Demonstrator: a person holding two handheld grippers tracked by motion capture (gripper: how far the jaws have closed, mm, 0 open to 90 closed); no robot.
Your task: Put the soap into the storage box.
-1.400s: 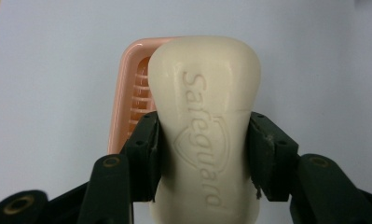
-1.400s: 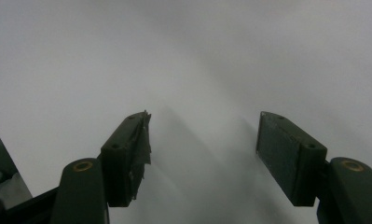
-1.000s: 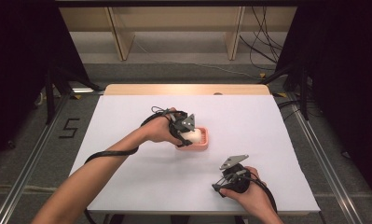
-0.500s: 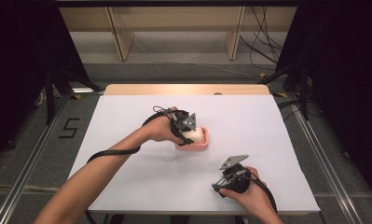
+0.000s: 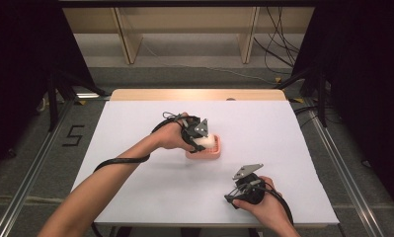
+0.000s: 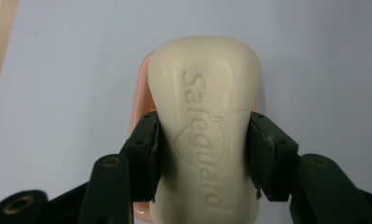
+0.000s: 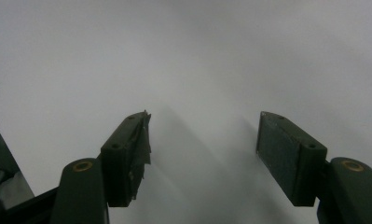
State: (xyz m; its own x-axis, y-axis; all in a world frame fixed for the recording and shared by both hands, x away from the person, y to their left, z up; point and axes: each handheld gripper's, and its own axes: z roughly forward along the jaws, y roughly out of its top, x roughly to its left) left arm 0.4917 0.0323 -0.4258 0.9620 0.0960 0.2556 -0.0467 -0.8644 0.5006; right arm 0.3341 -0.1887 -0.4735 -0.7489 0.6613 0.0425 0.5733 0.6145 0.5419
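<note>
Soap bar (image 6: pixel 207 126) in left hand-held gripper (image 6: pixel 204 154) over pink dish (image 5: pixel 212 154)

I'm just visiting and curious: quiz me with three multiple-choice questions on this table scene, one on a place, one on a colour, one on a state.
1. Where is the soap bar?
A. over the pink dish
B. on the floor
C. on the shelf

2. What colour is the soap dish?
A. blue
B. pink
C. green

3. How do the right tool jaws stand?
A. clamped on soap
B. apart, holding nothing
C. clamped on a dish

Key: 1 A, the left tool holds it above the dish; 2 B, its rim shows pink; 3 B, bare white table between them.
</note>
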